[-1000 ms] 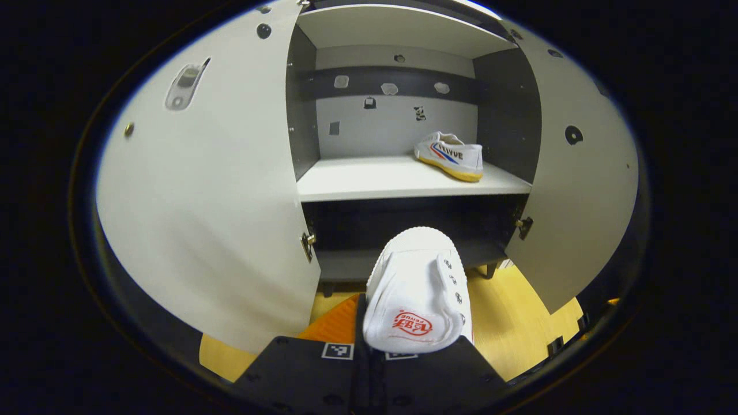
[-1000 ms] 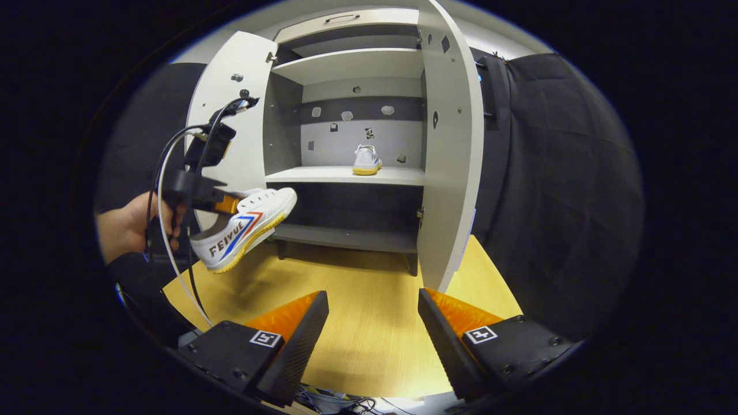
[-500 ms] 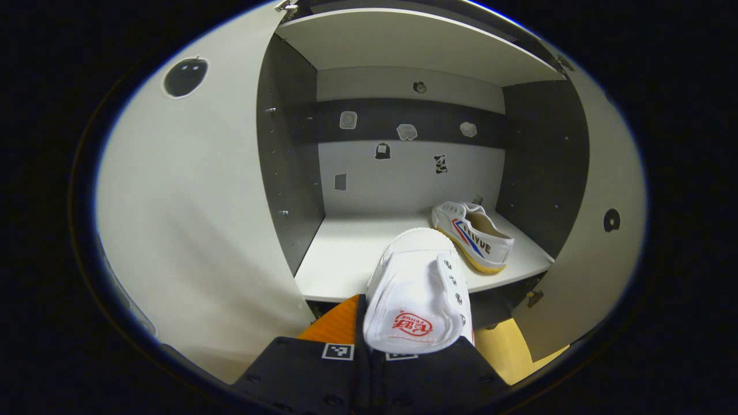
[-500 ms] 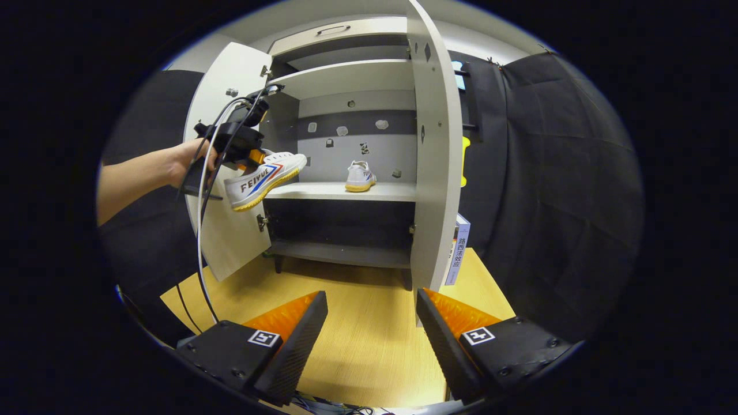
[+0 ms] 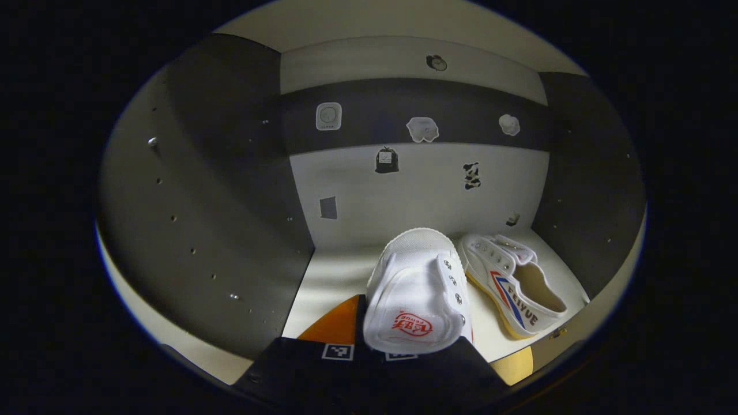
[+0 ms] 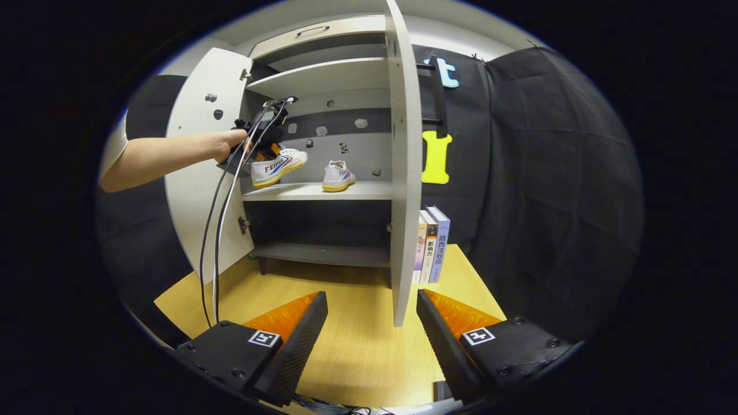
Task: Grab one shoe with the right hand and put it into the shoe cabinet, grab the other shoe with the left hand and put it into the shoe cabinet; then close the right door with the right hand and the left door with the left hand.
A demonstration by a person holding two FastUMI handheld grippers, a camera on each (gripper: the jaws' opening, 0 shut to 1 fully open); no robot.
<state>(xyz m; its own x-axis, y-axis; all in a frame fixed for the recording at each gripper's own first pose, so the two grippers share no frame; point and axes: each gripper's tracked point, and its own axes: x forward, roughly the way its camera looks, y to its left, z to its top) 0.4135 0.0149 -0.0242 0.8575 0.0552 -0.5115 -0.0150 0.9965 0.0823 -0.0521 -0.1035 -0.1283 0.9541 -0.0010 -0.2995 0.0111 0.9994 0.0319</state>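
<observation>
We see the left gripper [image 5: 412,340] clamped on the heel end of a white shoe [image 5: 418,291], which points toward the back wall of the cabinet [image 5: 219,190] and hangs over the middle shelf [image 5: 328,276]. In the right gripper view that same gripper [image 6: 262,151], held by a hand [image 6: 228,144], carries the shoe [image 6: 278,167] just above the shelf's [image 6: 369,190] left part, inside the cabinet's [image 6: 323,75] opening. The second shoe [image 5: 513,285] lies on the shelf just right of the held one, its toe toward the back wall; whether the two touch we cannot tell. From the right gripper view it [image 6: 337,176] sits near the middle of the shelf.

Our right gripper [image 6: 372,337] stands wide and holds nothing, low over the desk [image 6: 357,351], well in front of the cabinet. Both doors are open: the left door [image 6: 196,173] swung out beside the arm, the right door [image 6: 400,173] edge-on to us. Three books [image 6: 429,245] stand upright on the desk, just right of the right door.
</observation>
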